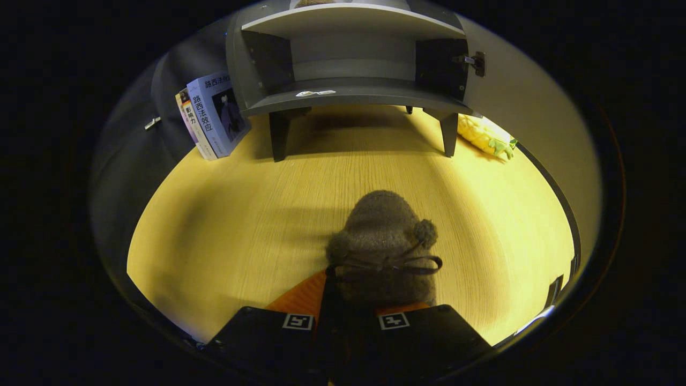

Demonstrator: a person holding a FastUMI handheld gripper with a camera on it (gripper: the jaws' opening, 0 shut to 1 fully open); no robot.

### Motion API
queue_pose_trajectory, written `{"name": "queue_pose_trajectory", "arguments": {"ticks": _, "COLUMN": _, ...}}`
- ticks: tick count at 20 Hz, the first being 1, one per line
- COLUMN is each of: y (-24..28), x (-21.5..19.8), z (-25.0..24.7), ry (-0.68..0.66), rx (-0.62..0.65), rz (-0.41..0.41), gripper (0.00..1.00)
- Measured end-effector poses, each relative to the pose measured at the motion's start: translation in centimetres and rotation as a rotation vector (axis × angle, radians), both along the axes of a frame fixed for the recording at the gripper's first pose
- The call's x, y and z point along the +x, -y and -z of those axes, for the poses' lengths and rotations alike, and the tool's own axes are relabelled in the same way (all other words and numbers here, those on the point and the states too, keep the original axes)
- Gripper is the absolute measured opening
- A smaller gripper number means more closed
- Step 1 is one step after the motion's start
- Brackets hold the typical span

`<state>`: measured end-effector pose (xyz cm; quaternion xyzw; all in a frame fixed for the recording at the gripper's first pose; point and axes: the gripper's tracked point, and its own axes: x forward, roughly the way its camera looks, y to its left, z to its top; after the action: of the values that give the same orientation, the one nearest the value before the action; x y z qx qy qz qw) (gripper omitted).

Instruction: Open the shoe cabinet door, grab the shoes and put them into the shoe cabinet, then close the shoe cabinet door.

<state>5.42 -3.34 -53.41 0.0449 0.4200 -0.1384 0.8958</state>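
A wooden table [225,214] is spreading under everything, and its light grain is running toward the far side. At the far end of it, a grey shoe cabinet [353,69] is standing on short legs. Its door [514,102] is standing open to the right, with a dark hinge showing at the edge, and the inside shelf is lying bare except for a small sticker on the bottom board. To the left of the cabinet, some books [214,115] are leaning against its side wall, touching it. To the right, near the right leg and partly under the open door, a yellow plush toy [485,135] with green leaves is lying on the table.

Closer, well apart from the cabinet, a fuzzy brown-grey shoe [383,241] with a pompom and a thin dark lace bow is sitting between the fingers of the gripper [351,303]. The fingers are pressing on its back part from both sides, so the gripper is pinching the shoe, with the toe pointing toward the cabinet.
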Motion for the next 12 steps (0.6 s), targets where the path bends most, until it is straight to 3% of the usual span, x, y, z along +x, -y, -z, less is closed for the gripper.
{"name": "queue_pose_trajectory", "arguments": {"ticks": 6, "y": 0.8, "x": 2.0, "z": 0.5, "ry": 0.043, "rx": -0.035, "rz": -0.022, "gripper": 0.24}}
{"name": "queue_pose_trajectory", "arguments": {"ticks": 7, "y": 0.9, "x": 0.6, "z": -1.2, "ry": 0.053, "rx": -0.045, "rz": -0.019, "gripper": 0.24}}
{"name": "queue_pose_trajectory", "arguments": {"ticks": 8, "y": 1.6, "x": 2.5, "z": 1.8, "ry": 0.041, "rx": -0.046, "rz": -0.015, "gripper": 0.06}}
{"name": "queue_pose_trajectory", "arguments": {"ticks": 12, "y": 1.3, "x": 1.5, "z": -0.1, "ry": 0.023, "rx": -0.028, "rz": -0.006, "gripper": 0.06}}
